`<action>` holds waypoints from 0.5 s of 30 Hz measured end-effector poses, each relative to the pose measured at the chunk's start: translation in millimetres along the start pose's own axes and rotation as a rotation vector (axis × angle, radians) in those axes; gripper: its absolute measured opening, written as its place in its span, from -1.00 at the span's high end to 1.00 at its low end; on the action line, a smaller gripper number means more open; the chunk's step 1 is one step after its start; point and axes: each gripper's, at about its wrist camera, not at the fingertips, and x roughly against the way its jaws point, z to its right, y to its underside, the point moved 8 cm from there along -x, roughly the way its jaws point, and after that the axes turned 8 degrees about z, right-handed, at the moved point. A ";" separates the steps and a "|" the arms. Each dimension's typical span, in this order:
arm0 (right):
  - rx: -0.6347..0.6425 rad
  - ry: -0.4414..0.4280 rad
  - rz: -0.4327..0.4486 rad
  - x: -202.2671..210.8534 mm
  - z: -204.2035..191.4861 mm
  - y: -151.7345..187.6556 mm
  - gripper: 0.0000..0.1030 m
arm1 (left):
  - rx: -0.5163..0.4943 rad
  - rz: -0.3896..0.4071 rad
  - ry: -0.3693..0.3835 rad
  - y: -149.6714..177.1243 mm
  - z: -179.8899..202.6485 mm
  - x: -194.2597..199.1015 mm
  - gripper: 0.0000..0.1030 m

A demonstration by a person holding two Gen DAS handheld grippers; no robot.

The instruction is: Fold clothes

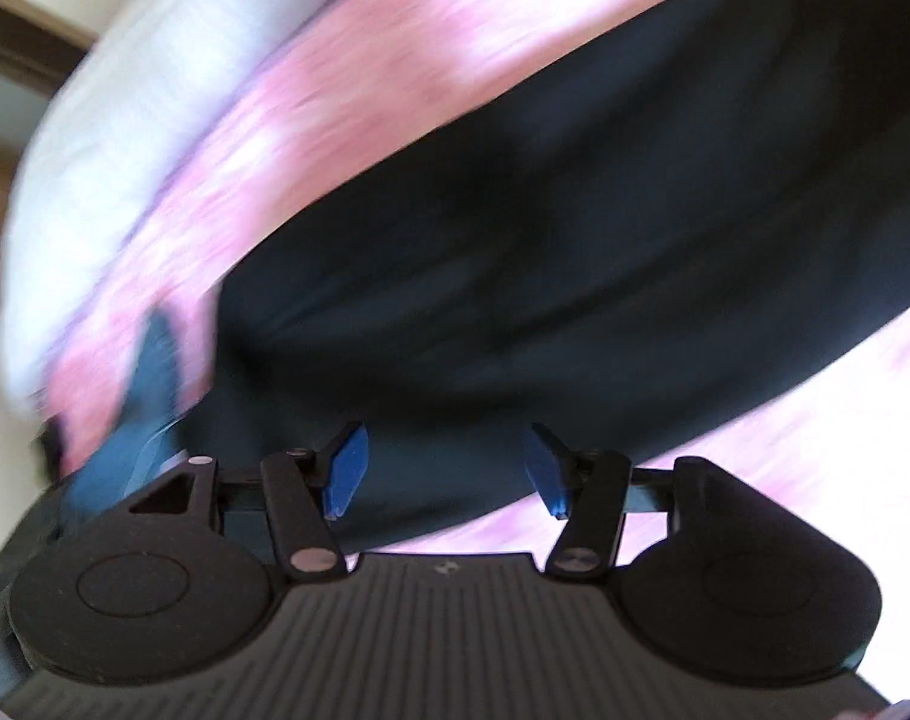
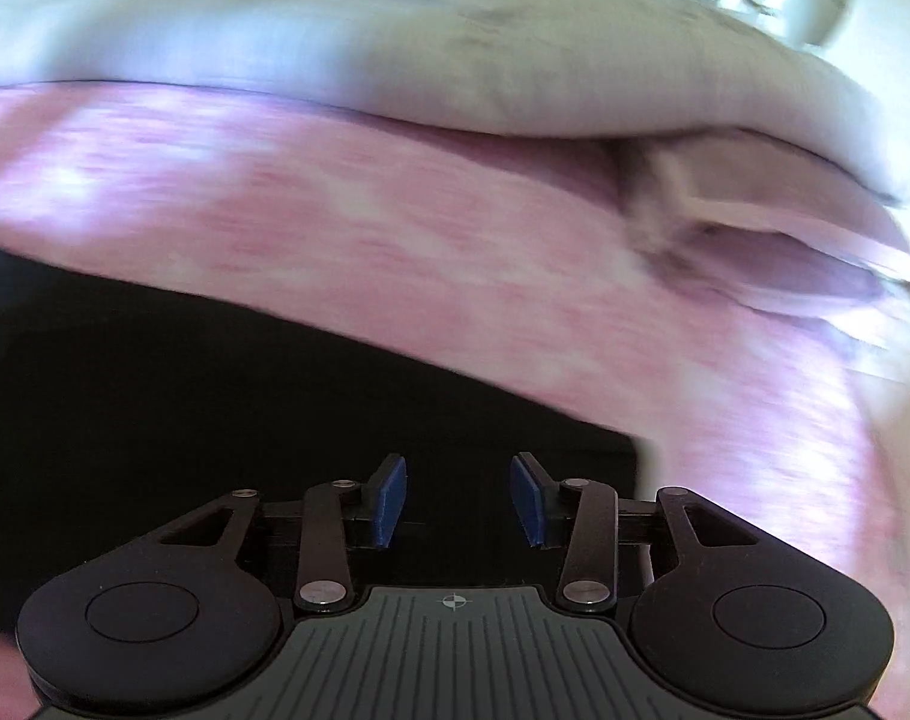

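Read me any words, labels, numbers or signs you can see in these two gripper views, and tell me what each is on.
No readable text in either view.
right gripper: a small crosshair mark on its ribbed body, a symbol, not words.
left gripper: a faint small mark on its ribbed body, too blurred to read.
dark garment and pink bedcover: motion-blurred, no print visible.

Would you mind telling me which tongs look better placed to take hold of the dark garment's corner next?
Probably the right tongs: open, with a clear corner of the dark garment just beside them on the pink bedding. The left tongs, also open, face only the garment's middle.
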 end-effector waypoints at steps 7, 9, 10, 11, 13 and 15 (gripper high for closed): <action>0.095 -0.157 0.053 38.1 -148.4 -31.4 0.12 | -0.035 0.087 -0.101 55.4 -82.9 -26.4 -0.27; 0.119 -0.173 0.066 51.2 -189.3 -39.8 0.11 | -0.060 0.143 -0.063 61.6 -98.2 -27.7 -0.16; 0.123 -0.162 0.064 56.8 -207.6 -42.5 0.10 | -0.072 0.171 -0.043 64.8 -105.8 -28.2 0.28; 0.125 -0.151 0.061 62.5 -225.9 -45.1 0.09 | -0.085 0.199 -0.024 67.9 -113.4 -28.6 0.53; 0.090 -0.150 0.037 71.0 -262.6 -45.8 0.07 | -0.110 0.254 0.014 74.4 -128.4 -29.2 0.77; 0.096 -0.164 0.011 75.0 -306.8 -46.6 0.07 | -0.107 0.303 0.023 72.4 -155.4 -27.7 0.77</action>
